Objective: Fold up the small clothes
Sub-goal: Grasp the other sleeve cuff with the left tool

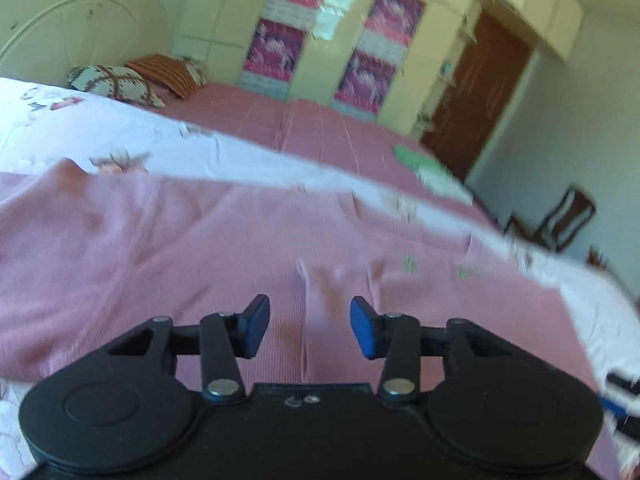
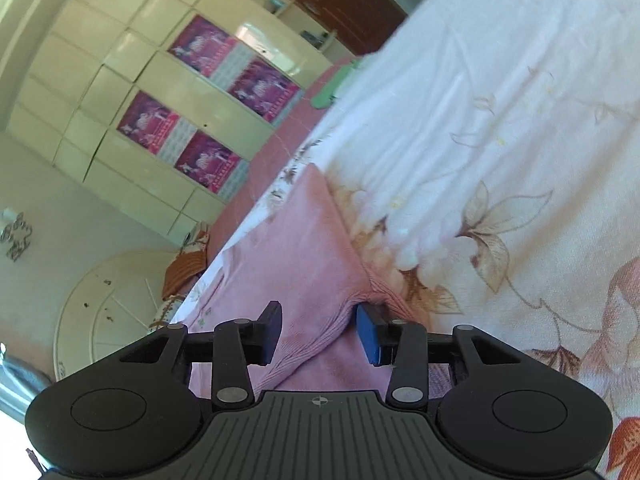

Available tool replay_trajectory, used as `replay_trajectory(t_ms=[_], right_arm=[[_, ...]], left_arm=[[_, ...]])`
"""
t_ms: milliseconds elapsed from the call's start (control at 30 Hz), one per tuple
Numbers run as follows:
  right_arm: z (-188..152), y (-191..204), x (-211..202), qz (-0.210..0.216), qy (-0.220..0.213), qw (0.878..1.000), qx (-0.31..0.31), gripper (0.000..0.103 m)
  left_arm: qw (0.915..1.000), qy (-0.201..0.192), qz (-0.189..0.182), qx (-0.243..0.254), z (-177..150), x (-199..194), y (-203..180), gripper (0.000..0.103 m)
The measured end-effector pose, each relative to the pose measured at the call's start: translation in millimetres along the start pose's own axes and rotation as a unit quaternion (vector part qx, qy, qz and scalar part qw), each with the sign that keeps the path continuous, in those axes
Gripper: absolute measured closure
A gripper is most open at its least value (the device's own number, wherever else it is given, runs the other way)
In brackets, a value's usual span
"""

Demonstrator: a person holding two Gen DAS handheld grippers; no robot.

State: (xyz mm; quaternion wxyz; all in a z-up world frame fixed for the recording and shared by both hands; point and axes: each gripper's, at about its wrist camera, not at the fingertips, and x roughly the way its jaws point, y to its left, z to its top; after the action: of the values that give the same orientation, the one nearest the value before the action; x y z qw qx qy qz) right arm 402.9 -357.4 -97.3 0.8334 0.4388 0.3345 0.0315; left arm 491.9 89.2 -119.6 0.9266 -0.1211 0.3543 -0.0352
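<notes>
A pink ribbed garment (image 1: 180, 240) lies spread on the white floral bedsheet (image 1: 120, 136). My left gripper (image 1: 309, 330) is open just above it, its jaws either side of a raised fold in the cloth. In the right wrist view the same pink garment (image 2: 288, 248) lies on the sheet (image 2: 500, 120). My right gripper (image 2: 318, 330) is open with the garment's ribbed hem edge between its blue pads (image 2: 368, 332), the right pad tucked under the edge.
The bed's pink cover (image 1: 320, 128) stretches beyond the sheet, with pillows (image 1: 116, 84) at the headboard and a green cloth (image 1: 420, 160) near the far edge. A cream wardrobe (image 1: 340, 40), a brown door (image 1: 480, 92) and a chair (image 1: 560, 220) stand beyond.
</notes>
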Motion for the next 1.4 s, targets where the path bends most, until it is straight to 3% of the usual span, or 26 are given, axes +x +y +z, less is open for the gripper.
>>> replay_trajectory(t_ms=[33, 67, 133, 167, 267, 300, 367, 500, 600, 767, 867, 967, 1067, 1167, 1200, 1233, 1267, 1333, 1367, 1400], right_arm=[[-2, 3, 2, -0.003, 0.001, 1.0, -0.008, 0.062], [-4, 4, 5, -0.008, 0.004, 1.0, -0.011, 0.062], [-7, 8, 10, -0.015, 0.014, 1.0, -0.007, 0.062], [-9, 10, 10, -0.018, 0.014, 1.0, -0.009, 0.062], [-11, 19, 6, -0.014, 0.011, 1.0, -0.015, 0.062], [-11, 21, 5, -0.013, 0.012, 1.0, -0.017, 0.062], [-12, 24, 6, -0.013, 0.016, 1.0, -0.022, 0.062], [-20, 33, 19, -0.012, 0.028, 0.999, -0.024, 0.062], [-33, 44, 33, -0.005, 0.042, 0.999, -0.029, 0.062], [-58, 71, 59, 0.004, 0.067, 0.997, -0.042, 0.062], [-73, 91, 72, 0.009, 0.079, 0.995, -0.054, 0.062], [-82, 110, 84, 0.011, 0.084, 0.994, -0.069, 0.062], [-87, 122, 94, 0.008, 0.082, 0.994, -0.076, 0.062], [-89, 131, 101, 0.004, 0.08, 0.994, -0.079, 0.062], [-90, 134, 102, 0.002, 0.079, 0.994, -0.081, 0.062], [-92, 137, 102, 0.001, 0.078, 0.994, -0.083, 0.062], [-94, 140, 102, 0.0, 0.078, 0.993, -0.084, 0.062], [-96, 141, 102, -0.004, 0.08, 0.993, -0.085, 0.062], [-96, 141, 101, -0.006, 0.081, 0.993, -0.086, 0.062], [-95, 142, 99, -0.005, 0.08, 0.993, -0.088, 0.062]], left_arm=[[0.9992, 0.016, 0.024, 0.027, -5, 9, -7, 0.061], [0.9981, 0.007, 0.038, 0.048, -8, 9, -14, 0.061], [0.9972, 0.009, 0.053, 0.051, -7, 5, -19, 0.061], [0.9981, 0.002, 0.051, 0.035, -6, -1, -16, 0.061], [0.9984, -0.039, 0.026, -0.031, -8, -32, 16, 0.038], [0.997, -0.052, 0.029, -0.049, -10, -43, 30, 0.036], [0.9927, -0.072, 0.048, -0.084, -15, -68, 66, 0.039], [0.9739, -0.116, 0.11, -0.161, -28, -123, 152, 0.045], [0.9525, -0.137, 0.155, -0.224, -37, -160, 217, 0.046], [0.9188, -0.163, 0.187, -0.307, -44, -193, 307, 0.05], [0.9045, -0.165, 0.179, -0.35, -43, -191, 350, 0.05], [0.8986, -0.172, 0.157, -0.372, -42, -185, 377, 0.05], [0.9032, -0.173, 0.152, -0.362, -30, -177, 386, 0.05], [0.9076, -0.175, 0.142, -0.354, -23, -167, 394, 0.059], [0.9092, -0.173, 0.142, -0.351, -21, -163, 395, 0.071], [0.9113, -0.166, 0.141, -0.35, -19, -160, 399, 0.097], [0.9069, -0.17, 0.135, -0.361, -18, -161, 401, 0.098], [0.891, -0.251, 0.099, -0.365, -18, -187, 397, 0.098], [0.8862, -0.273, 0.094, -0.363, -16, -197, 393, 0.098], [0.8838, -0.273, 0.094, -0.368, -15, -199, 393, 0.098]])
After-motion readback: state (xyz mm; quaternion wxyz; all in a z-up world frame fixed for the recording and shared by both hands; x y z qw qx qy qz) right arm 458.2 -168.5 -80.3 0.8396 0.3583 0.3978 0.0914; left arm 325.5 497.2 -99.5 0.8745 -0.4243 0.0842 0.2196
